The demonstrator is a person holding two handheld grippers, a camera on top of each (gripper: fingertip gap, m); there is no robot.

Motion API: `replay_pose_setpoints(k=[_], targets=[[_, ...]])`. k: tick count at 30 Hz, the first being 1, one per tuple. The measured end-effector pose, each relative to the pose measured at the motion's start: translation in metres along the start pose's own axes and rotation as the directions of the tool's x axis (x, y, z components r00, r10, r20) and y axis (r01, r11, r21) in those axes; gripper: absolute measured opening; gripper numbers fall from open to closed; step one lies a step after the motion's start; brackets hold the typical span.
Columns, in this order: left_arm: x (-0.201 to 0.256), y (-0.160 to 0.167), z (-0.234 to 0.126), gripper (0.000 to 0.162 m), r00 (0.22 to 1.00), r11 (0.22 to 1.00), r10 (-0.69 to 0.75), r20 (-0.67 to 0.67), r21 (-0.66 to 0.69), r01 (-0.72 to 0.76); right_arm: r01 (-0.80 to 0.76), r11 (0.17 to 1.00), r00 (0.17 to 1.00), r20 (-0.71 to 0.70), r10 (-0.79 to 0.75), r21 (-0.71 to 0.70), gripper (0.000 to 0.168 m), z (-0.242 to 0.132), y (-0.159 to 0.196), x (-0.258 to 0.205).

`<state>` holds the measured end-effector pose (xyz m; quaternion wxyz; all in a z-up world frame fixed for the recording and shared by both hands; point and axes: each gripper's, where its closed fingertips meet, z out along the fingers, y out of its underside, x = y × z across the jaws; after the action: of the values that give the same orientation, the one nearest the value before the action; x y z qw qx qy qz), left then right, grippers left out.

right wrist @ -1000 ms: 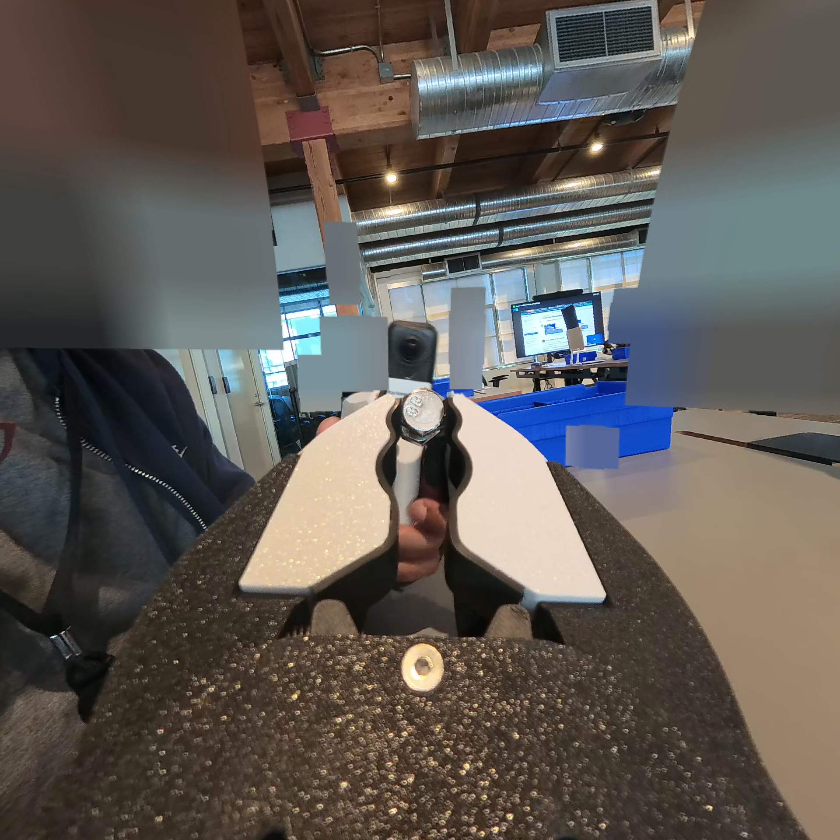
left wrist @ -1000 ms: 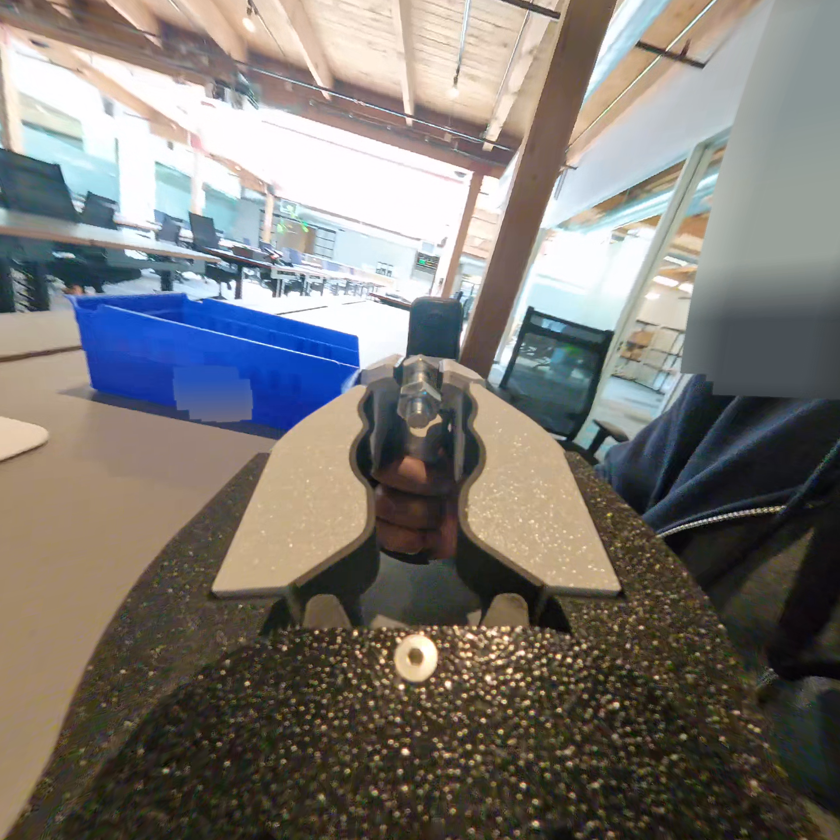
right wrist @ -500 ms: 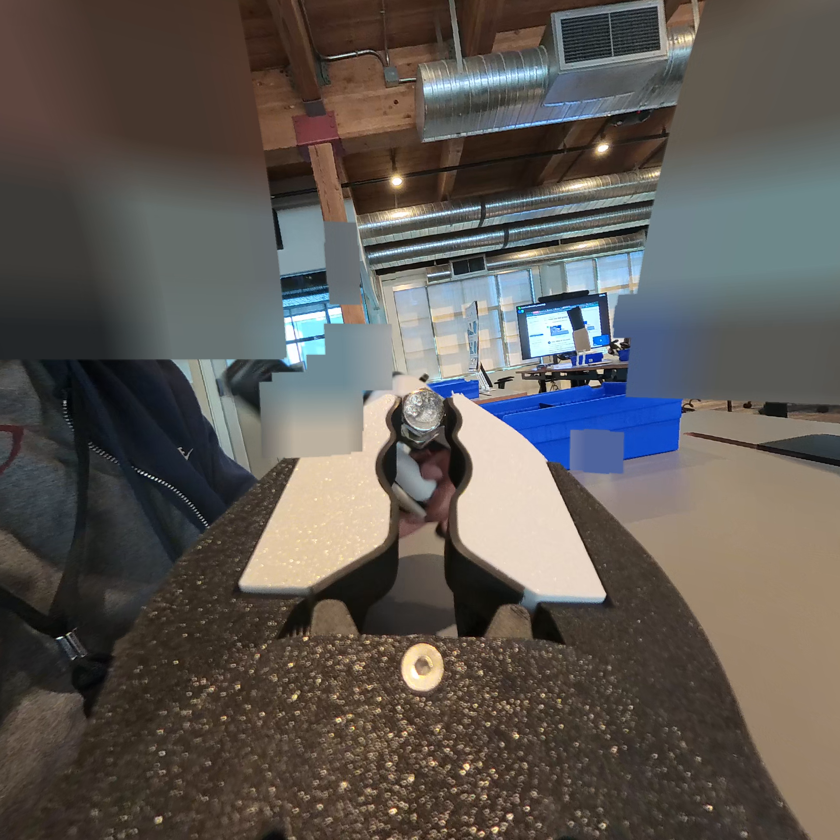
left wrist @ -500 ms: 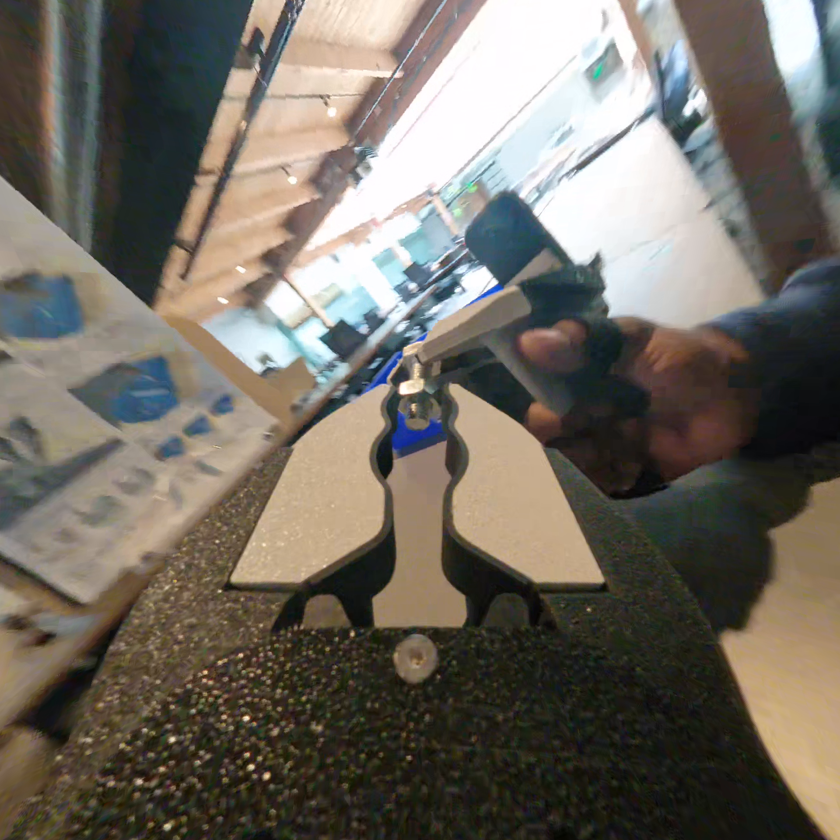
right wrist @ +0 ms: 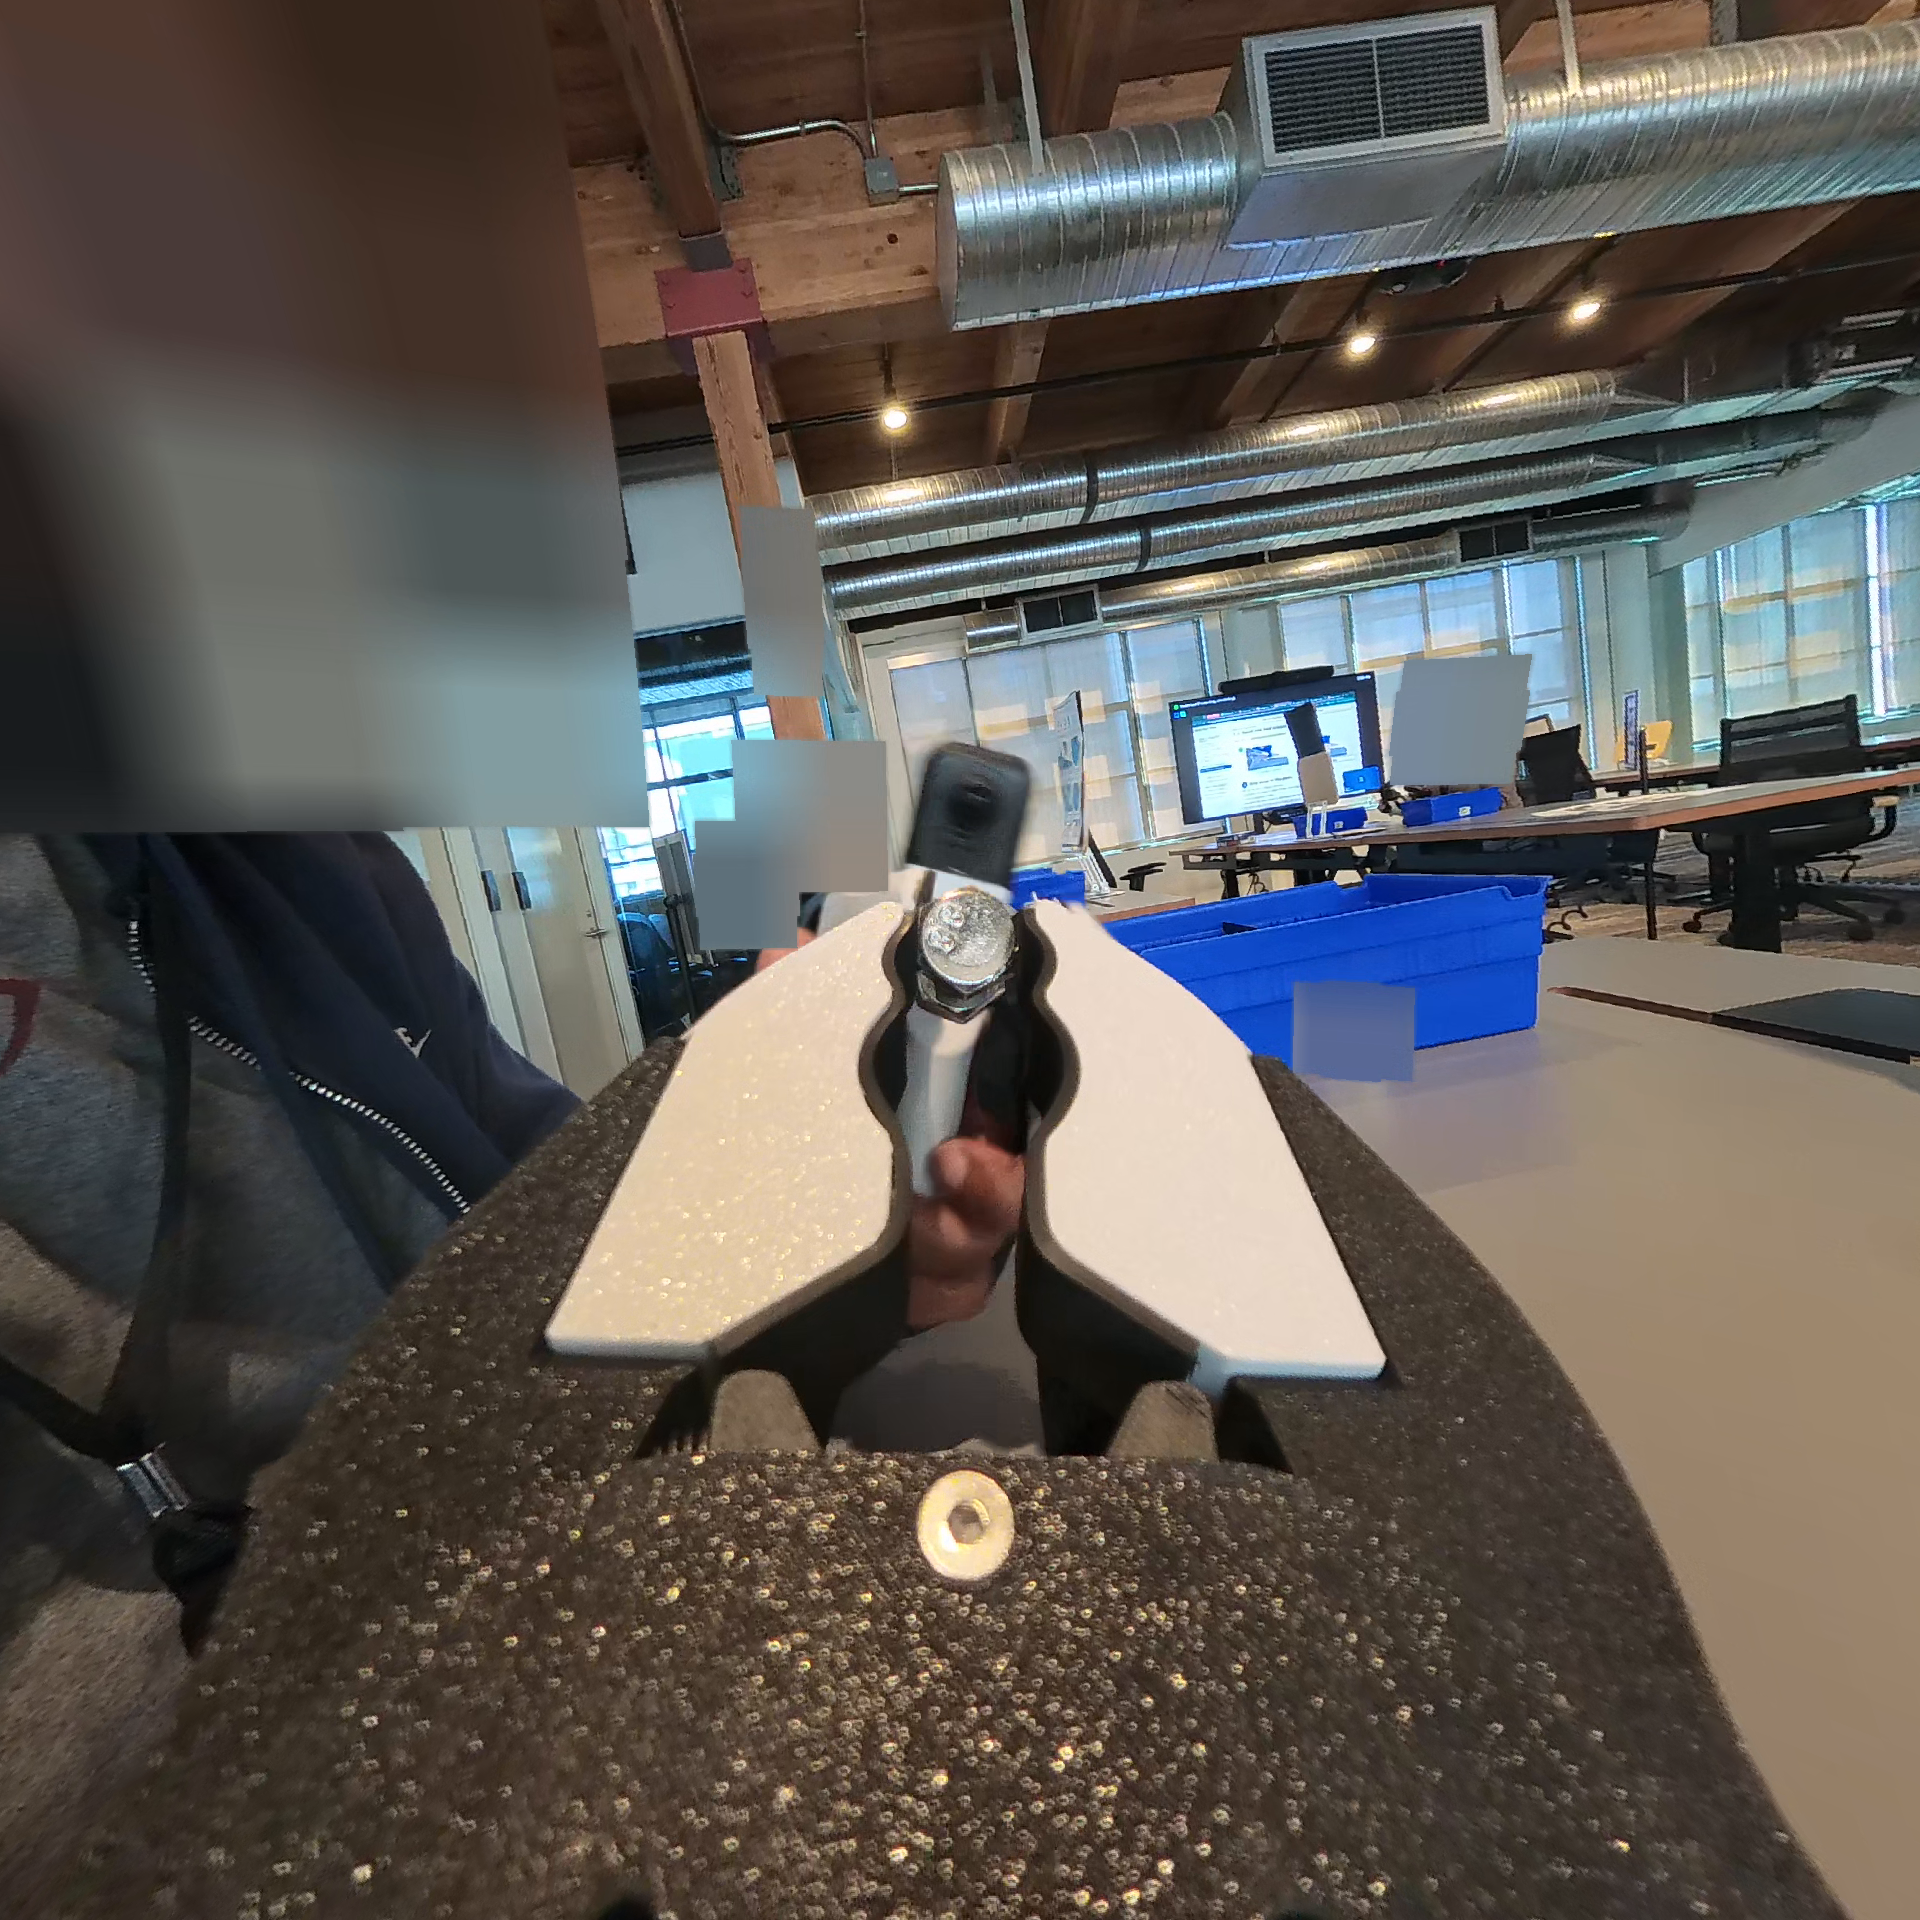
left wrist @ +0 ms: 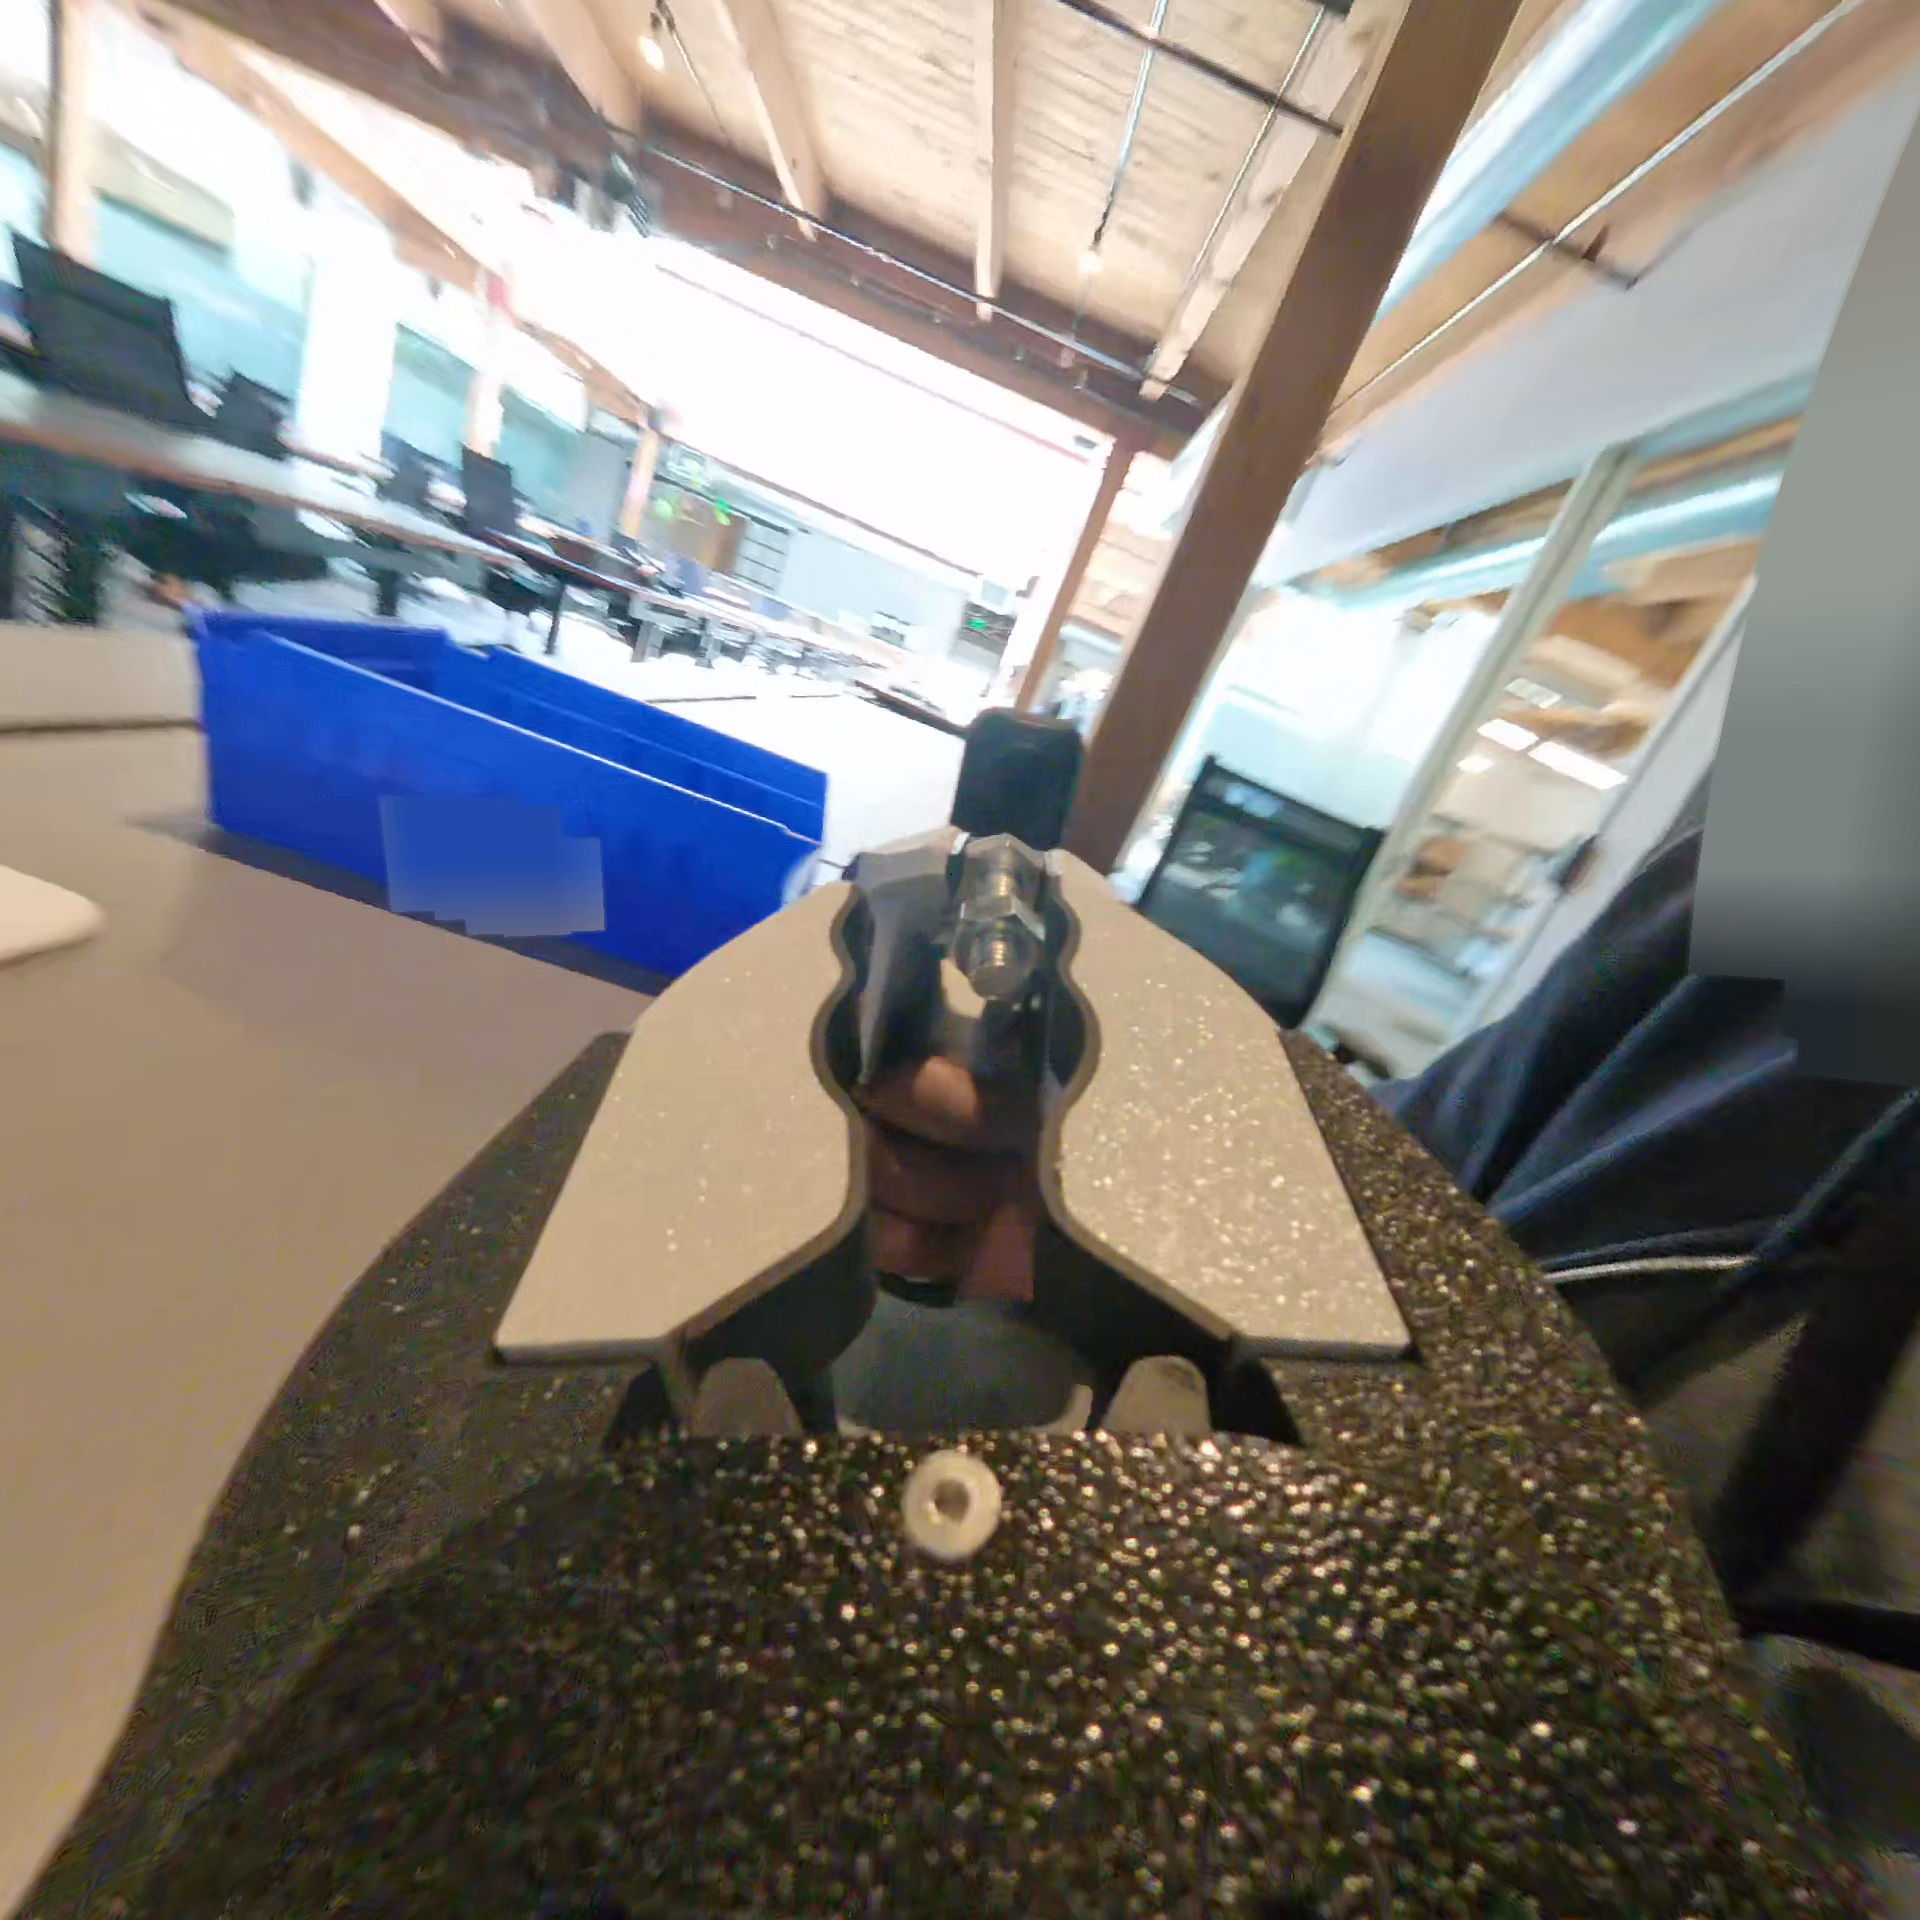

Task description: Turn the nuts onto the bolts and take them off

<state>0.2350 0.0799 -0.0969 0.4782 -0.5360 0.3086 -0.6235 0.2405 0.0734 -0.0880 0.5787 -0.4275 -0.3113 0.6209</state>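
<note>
A steel bolt is held in the air between my two grippers, which face each other. In the left wrist view its threaded end [left wrist: 995, 961] points at the camera, with a hex nut [left wrist: 987, 912] on it. My left gripper [left wrist: 956, 883] stands around the nut with its jaws slightly apart. In the right wrist view my right gripper [right wrist: 961, 920] is shut on the bolt head [right wrist: 961, 935]. One of the left gripper's fingers [right wrist: 935, 1086] shows white behind the head. Hands hold both grippers.
A grey table [left wrist: 260, 1091] lies below, also in the right wrist view [right wrist: 1662, 1247]. A blue bin [left wrist: 468, 769] stands on it, also in the right wrist view [right wrist: 1351, 935]. The person's dark jacket [left wrist: 1662, 1091] is close by. A dark mat [right wrist: 1818, 1013] lies farther off. My two grippers' fingertips are within a few centimetres of each other.
Half a second ago my left gripper was rolled far over and closed tighter on the nut. It is now back upright with its jaws a little wider. The right gripper stayed put.
</note>
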Motion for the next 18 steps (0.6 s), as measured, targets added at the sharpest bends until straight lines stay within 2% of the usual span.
replay_pose_setpoints(k=[4, 10, 15, 18], targets=[[0.002, -0.001, 0.001, 0.032, 0.974, 0.977, -0.211, -0.081, 0.022, 0.214, 0.007, 1.0, 1.0, -0.003, -0.007, -0.005, 0.017, 0.0, 0.0, 0.0], [0.005, 0.008, 0.004, 0.031, 0.897, 0.907, -0.42, -0.134, -0.037, 0.42, 0.017, 1.0, 1.0, -0.009, -0.017, -0.01, 0.017, 0.001, 0.001, 0.0], [0.012, 0.01, 0.007, 0.023, 0.845, 0.864, -0.502, -0.185, -0.057, 0.501, 0.027, 0.999, 1.0, -0.009, -0.028, -0.02, 0.017, 0.001, 0.002, -0.001], [0.01, 0.01, 0.006, 0.017, 0.864, 0.879, -0.474, -0.169, -0.043, 0.474, 0.031, 0.999, 0.999, -0.008, -0.031, -0.026, 0.017, 0.002, 0.003, -0.001]])
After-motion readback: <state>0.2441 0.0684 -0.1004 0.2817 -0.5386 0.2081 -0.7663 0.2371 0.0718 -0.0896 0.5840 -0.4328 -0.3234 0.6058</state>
